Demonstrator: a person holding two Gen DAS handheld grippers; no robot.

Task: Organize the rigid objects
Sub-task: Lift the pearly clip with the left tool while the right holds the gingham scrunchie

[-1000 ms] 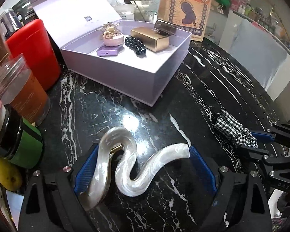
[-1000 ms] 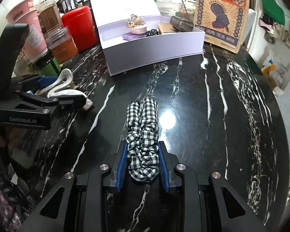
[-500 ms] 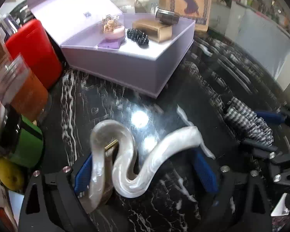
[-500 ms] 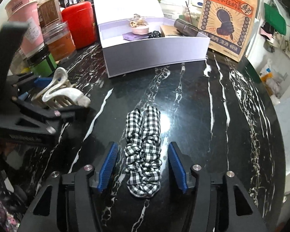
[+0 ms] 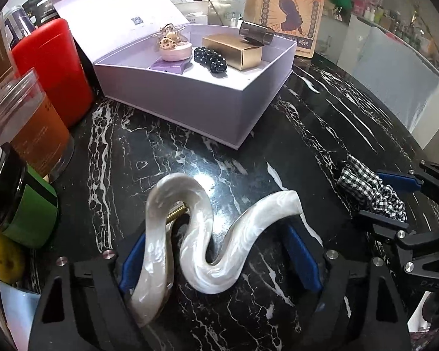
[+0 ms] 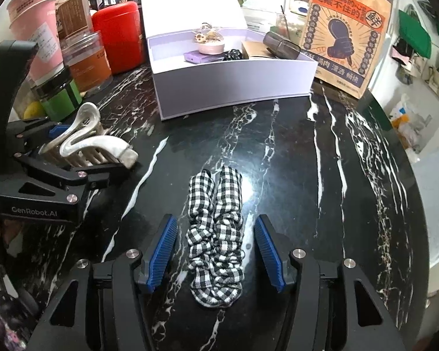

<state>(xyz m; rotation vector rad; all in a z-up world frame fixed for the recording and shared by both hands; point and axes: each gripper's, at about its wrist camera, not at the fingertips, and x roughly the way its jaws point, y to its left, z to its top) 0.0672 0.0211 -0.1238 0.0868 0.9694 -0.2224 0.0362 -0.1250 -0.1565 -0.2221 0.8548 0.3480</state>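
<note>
A pearly white wavy hair claw (image 5: 202,234) is held between the blue pads of my left gripper (image 5: 219,260), lifted a little off the black marble table; it also shows in the right wrist view (image 6: 87,143). A black-and-white checked scrunchie (image 6: 216,234) lies on the table between the spread fingers of my right gripper (image 6: 216,251), which is open and not touching it. The scrunchie also shows in the left wrist view (image 5: 371,190). The open lilac box (image 5: 207,99) stands beyond, holding a gold box (image 5: 234,49), a black scrunchie (image 5: 210,60) and a pink jar (image 5: 174,49).
Jars stand along the left: a red canister (image 5: 55,70), an orange-filled clear jar (image 5: 35,128) and a green jar (image 5: 23,213). A printed paper bag (image 6: 345,29) stands behind the box at the right. The table's curved edge (image 6: 418,204) runs on the right.
My right gripper has let go of the checked scrunchie and opened wide around it. My left gripper has lifted the hair claw slightly off the table.
</note>
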